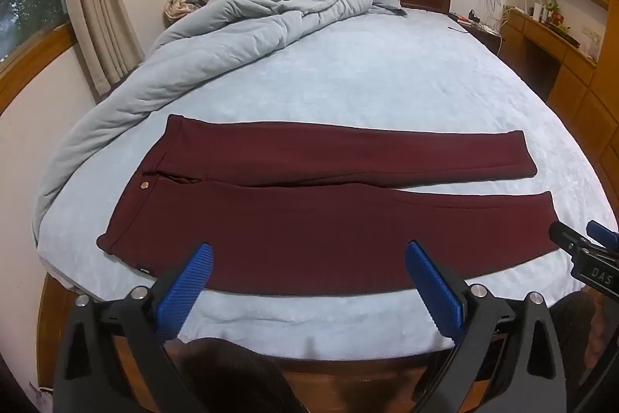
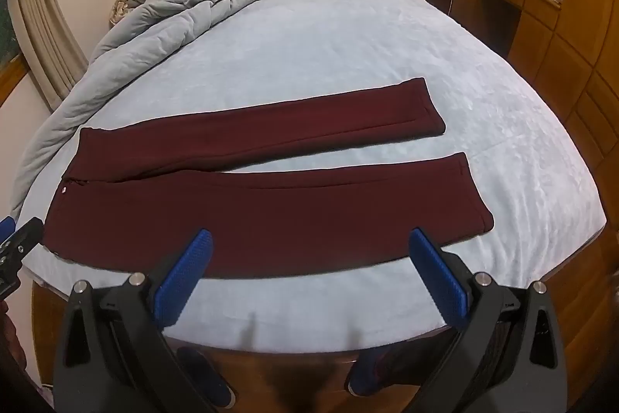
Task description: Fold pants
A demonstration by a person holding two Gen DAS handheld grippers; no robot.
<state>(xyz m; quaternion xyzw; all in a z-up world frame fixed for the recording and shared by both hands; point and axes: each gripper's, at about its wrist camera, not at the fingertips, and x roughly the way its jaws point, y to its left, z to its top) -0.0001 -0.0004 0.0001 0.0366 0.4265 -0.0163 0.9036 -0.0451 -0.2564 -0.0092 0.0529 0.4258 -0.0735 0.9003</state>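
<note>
I held the left gripper (image 1: 309, 258) and right gripper (image 2: 309, 244) wide apart and empty above the maroon pants (image 1: 294, 219), spread flat on the bed (image 1: 348, 84).

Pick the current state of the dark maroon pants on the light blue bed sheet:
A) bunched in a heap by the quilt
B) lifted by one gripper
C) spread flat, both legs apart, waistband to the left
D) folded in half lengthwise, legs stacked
C: the dark maroon pants lie flat on the light blue bed sheet, a strip of sheet showing between the two legs, and the waistband end is at the left in both wrist views.
</note>
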